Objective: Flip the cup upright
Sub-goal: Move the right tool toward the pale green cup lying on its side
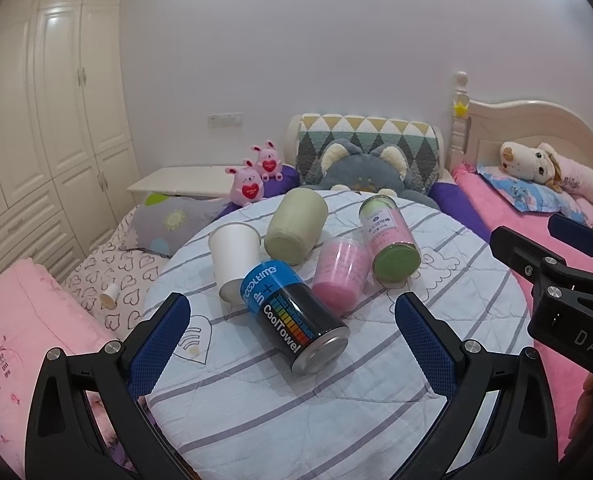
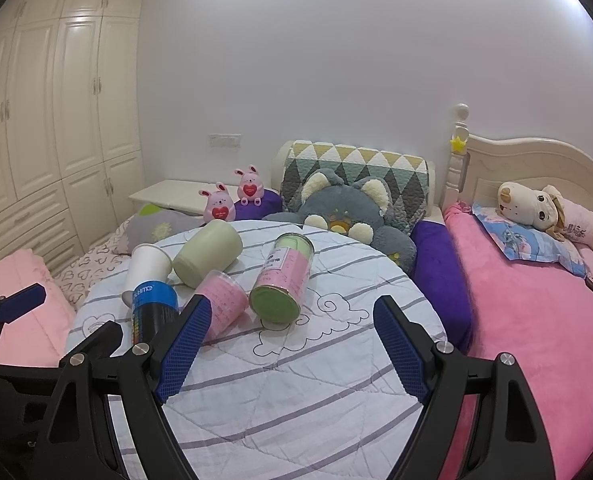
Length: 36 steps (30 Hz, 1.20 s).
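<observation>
Above the table (image 1: 336, 420), both grippers' fingers (image 1: 158, 344) (image 2: 400, 350) gape wide, holding nothing.

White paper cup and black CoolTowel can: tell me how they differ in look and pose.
The white paper cup is plain and tapered; the black CoolTowel can is straight-sided, printed, with a blue band and a metal end. The cup's wide end points away from the left gripper, while the can's metal end faces it. The can lies nearer the gripper. Both lie on their sides on the striped quilt, touching.
</observation>
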Tool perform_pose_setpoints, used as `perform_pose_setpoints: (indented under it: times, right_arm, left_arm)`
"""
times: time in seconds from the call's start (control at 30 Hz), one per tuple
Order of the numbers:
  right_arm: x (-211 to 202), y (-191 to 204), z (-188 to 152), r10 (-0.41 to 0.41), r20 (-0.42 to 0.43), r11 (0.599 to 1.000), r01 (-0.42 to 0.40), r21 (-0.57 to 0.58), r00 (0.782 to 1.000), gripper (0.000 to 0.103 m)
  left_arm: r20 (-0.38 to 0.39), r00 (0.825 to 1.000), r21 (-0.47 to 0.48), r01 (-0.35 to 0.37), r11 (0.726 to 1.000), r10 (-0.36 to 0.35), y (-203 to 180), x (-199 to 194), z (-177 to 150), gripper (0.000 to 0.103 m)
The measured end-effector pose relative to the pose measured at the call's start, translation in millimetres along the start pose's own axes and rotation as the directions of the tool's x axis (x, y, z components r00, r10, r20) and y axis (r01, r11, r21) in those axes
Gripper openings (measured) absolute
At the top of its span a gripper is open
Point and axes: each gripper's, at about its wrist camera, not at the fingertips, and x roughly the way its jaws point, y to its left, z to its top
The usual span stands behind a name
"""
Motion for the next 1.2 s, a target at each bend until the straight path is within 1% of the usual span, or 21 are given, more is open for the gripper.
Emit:
perform_pose_setpoints:
  times: [0.27,0.63,0.87,1.2]
  right_arm:
    - [8.9,2.6,1.2,0.006,-0.013,1.000,-0.006,-0.007,1.000,0.084]
    - [25.7,9.3,4.9,0.023,-0.043,1.000,-0.024,-0.015,0.999,0.084]
    - [35.7,16.4,8.4,0.034,-0.063,0.999,-0.035,-0.015,0.997,0.084]
    - [59.0,32.2,15.4,0.049,-0.118,0.999,-0.050,-0.003,0.992,0.084]
  left_arm:
    - [-0.004,1.000,-0.004,0.002,1.000,-0.003,0.4,1.6,2.8,0.103]
    - [-0.026,1.000,-0.024,0.002,1.000,-0.002,8.0,17.3,10.3,0.103]
    - [-0.042,0.999,-0.043,-0.005,0.999,0.003,22.2,29.4,13.2,0.103]
    - [-0.067,0.998,-0.079,-0.002,0.997,-0.003,44.4,47.9,15.6,0.103]
